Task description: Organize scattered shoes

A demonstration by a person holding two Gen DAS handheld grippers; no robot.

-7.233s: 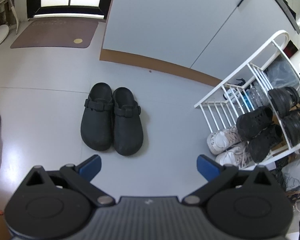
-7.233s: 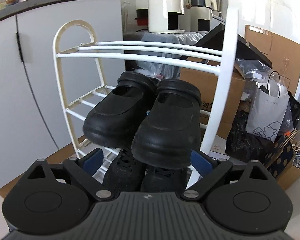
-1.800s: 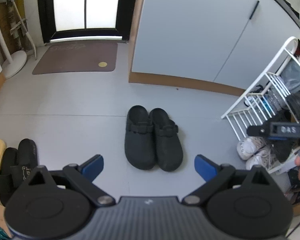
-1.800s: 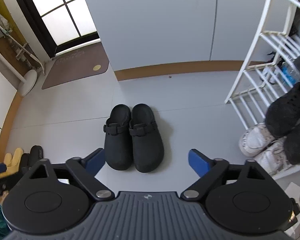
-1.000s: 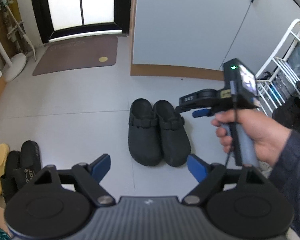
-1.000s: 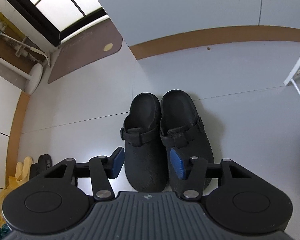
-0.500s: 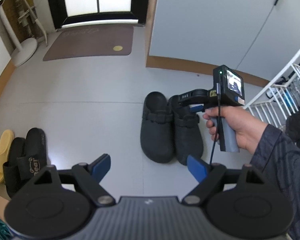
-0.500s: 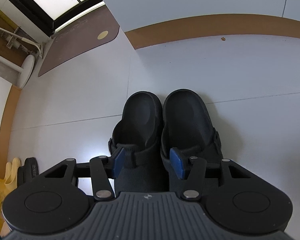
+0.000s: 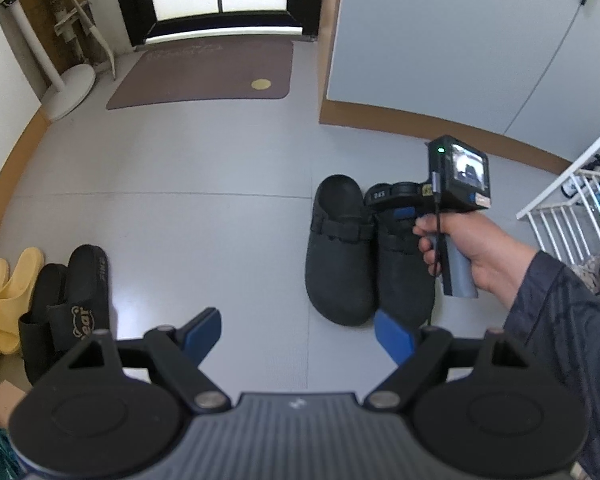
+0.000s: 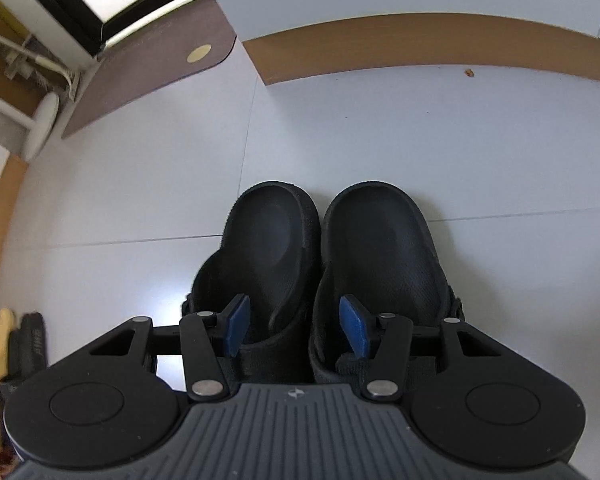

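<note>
Two black clogs stand side by side on the pale floor, the left clog touching the right clog. My right gripper, carried by a hand, is low over their heel ends. One blue finger dips into each clog's opening. The two inner walls stand between the jaws, which are closing, but the pads do not touch them. Nearer the camera, my left gripper hovers open above bare floor with nothing between its fingers.
Black slides and yellow slippers lie at the left wall. A white shoe rack stands at the right. A brown doormat lies before the door, beside a grey cabinet and a white stand base.
My right gripper has sunk toward the clogs and its fingers now reach into their openings, a little closer together. The left gripper has drifted slightly, staying open.
</note>
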